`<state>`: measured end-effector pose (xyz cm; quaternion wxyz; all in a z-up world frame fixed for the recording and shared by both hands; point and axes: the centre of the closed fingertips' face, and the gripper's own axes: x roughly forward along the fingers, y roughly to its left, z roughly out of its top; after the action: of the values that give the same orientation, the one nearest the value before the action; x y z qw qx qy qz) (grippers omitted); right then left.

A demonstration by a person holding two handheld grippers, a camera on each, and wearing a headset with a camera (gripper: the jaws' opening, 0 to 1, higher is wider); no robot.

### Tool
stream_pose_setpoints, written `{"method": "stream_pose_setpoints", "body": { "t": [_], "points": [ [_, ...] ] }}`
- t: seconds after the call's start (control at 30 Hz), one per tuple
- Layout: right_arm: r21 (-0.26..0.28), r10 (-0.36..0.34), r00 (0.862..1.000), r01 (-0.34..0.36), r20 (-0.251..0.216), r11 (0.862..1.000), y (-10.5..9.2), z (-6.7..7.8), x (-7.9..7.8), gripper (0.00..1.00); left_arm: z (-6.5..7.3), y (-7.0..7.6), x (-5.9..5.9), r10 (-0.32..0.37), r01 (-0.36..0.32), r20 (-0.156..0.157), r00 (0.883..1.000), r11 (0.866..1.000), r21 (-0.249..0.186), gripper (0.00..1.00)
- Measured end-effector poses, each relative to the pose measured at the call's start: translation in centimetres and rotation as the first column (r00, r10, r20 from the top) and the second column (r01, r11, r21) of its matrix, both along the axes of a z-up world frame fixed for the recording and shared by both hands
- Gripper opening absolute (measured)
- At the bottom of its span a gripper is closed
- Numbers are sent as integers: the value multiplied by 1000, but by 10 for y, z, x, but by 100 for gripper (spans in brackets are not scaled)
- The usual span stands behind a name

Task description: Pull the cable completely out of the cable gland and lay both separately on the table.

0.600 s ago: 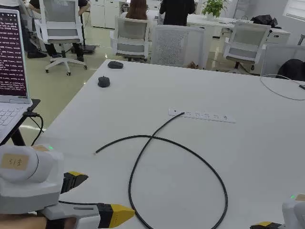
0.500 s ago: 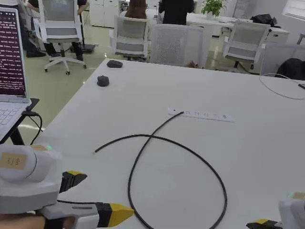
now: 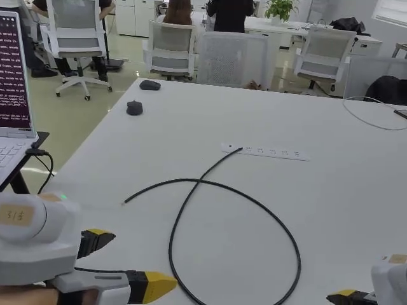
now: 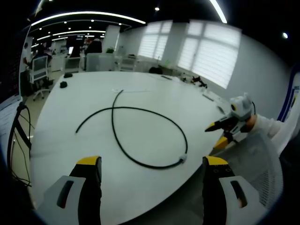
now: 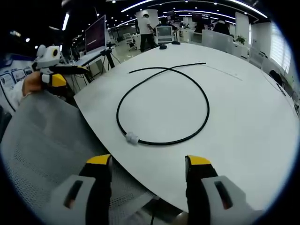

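— Head view first: where are the edges?
— The white rectangular table [image 3: 331, 210] has its left edge running away past an open laptop [image 3: 13, 82] on a stand. The thin black cable [image 3: 241, 200] lies in one big loop that crosses itself mid-table. One end is by a white power strip [image 3: 267, 152]. A dark mouse [image 3: 134, 108] sits well beyond. To the right of the loop the tabletop is broad and bare. The left gripper [image 3: 130, 262] hangs at the near left corner, jaws spread, pinching nothing.
— What does the left gripper view add?
— A small pale cable gland [image 4: 182, 158] is threaded on the loop, near the table's rounded near edge. The right gripper [image 4: 214, 136] is held off that edge, apart from the cable.
— And the right gripper view?
— Its own yellow-tipped jaws stand wide apart, nothing between them. They are over a grey mesh chair back [image 5: 42, 140], short of the table. The gland lies just inside the edge.
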<state>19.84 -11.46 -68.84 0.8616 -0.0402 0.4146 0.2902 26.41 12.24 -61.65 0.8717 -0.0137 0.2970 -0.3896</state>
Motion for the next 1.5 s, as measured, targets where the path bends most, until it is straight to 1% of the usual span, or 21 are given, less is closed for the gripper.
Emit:
{"method": "stream_pose_setpoints", "body": {
  "t": [0.13, 0.23, 0.3, 0.33, 0.4, 0.47, 0.5, 0.57, 0.7, 0.8, 0.9, 1.03, 1.13, 1.23, 1.3, 1.33, 1.37, 1.5],
  "points": [
    [-4, 1, 1000, -1, 6, 1000, -3, 0, 1, 65, 0, 1, 0, 2, -2, -1, 1000, 1000, 0, 88],
    [-7, 1, 1000, -1, -1, 1000, -4, -1, 0, 64, -3, 1, -2, -7, 7, -14, 1000, 1000, 7, 88],
    [-14, 13, 1000, -13, -3, 1000, -3, -1, -1, 64, -2, 1, -3, -10, 10, -11, 1000, 1000, 8, 88],
    [-17, 20, 1000, -20, -1, 1000, -2, 0, -1, 64, -1, 1, -2, -8, 8, -3, 1000, 1000, 5, 88],
    [-24, 30, 1000, -29, 2, 999, -2, 0, -2, 64, 1, 1, -1, -4, 4, 2, 1000, 1000, -1, 87],
    [-28, 34, 999, -34, 6, 999, -2, 1, -1, 64, 0, 1, -1, -2, 2, -4, 1000, 1000, -3, 87],
    [-28, 36, 999, -36, 9, 999, -2, 1, 0, 63, -2, 3, -2, -3, 3, -12, 1000, 1000, -1, 87],
    [-27, 44, 999, -43, 14, 999, -1, 2, 1, 63, -2, 3, -3, -6, 6, -14, 1000, 1000, 2, 87],
    [-42, 82, 996, -81, 19, 996, 3, 0, 1, 62, -2, 2, -2, -9, 9, -11, 1000, 1000, 1, 87],
    [-58, 112, 994, -111, 13, 992, 5, -2, 2, 62, -3, 3, -2, -8, 8, -13, 1000, 1000, 3, 86],
    [-63, 119, 993, -119, 4, 991, 5, -4, 4, 62, -4, 3, -2, -7, 7, -18, 1000, 1000, 5, 86],
    [-62, 140, 990, -139, 10, 988, 9, -3, 8, 61, -5, 3, -1, -6, 6, -20, 1000, 1000, 4, 85],
    [-62, 147, 989, -146, 7, 987, 10, -6, 11, 60, -5, 3, -2, -8, 8, -21, 1000, 1000, 5, 85],
    [-72, 174, 985, -173, 12, 982, 14, -7, 12, 58, -5, 3, -2, -9, 9, -22, 1000, 1000, 3, 85],
    [-82, 202, 979, -201, 7, 976, 16, -11, 14, 58, -5, 3, -1, -6, 6, -23, 1000, 1000, -1, 85],
    [-87, 206, 978, -206, -4, 975, 15, -13, 14, 58, -5, 3, -1, -5, 5, -24, 1000, 1000, -2, 85],
    [-94, 201, 979, -203, -28, 975, 14, -17, 14, 58, -5, 3, -1, -4, 4, -25, 1000, 1000, -4, 85],
    [-86, 209, 977, -211, -34, 974, 15, -20, 17, 56, -6, 4, 0, -3, 3, -27, 1000, 1000, -1, 85]
  ]
}}
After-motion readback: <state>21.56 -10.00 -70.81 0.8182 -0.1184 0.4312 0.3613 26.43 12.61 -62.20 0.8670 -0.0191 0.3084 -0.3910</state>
